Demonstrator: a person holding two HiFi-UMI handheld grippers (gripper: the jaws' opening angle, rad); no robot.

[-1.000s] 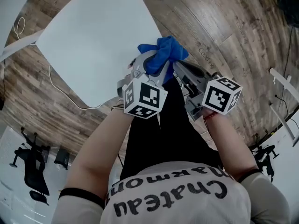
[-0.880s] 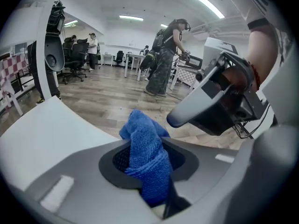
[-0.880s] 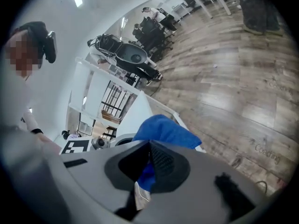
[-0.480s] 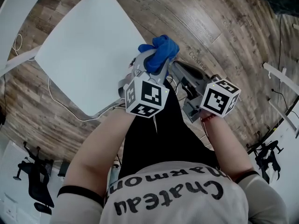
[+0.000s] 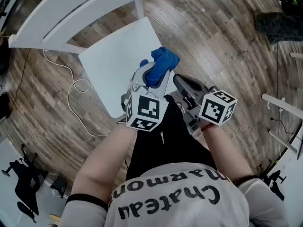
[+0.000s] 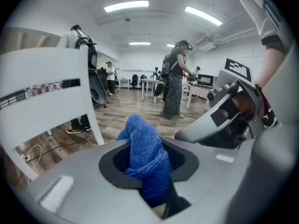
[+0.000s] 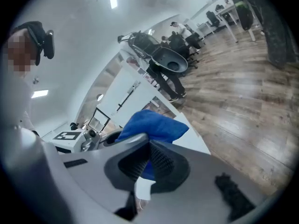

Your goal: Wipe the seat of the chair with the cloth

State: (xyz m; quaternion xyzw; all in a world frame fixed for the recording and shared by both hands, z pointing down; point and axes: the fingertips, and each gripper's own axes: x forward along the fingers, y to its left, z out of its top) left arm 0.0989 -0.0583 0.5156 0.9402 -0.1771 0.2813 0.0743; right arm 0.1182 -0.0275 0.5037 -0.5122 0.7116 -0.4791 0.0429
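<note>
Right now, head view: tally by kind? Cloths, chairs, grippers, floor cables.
blue cloth: 1
white chair: 1
grippers: 2, the left gripper and the right gripper
white cable on the floor: 1
Total: 5

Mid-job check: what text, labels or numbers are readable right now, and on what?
"Chateau": on the person's shirt, upside down in the head view.
"Marmon", its end lost at a fold: same shirt, on the neighbouring line.
Marker cubes: square patterns only, no text.
Nothing else is readable in either gripper view.
</note>
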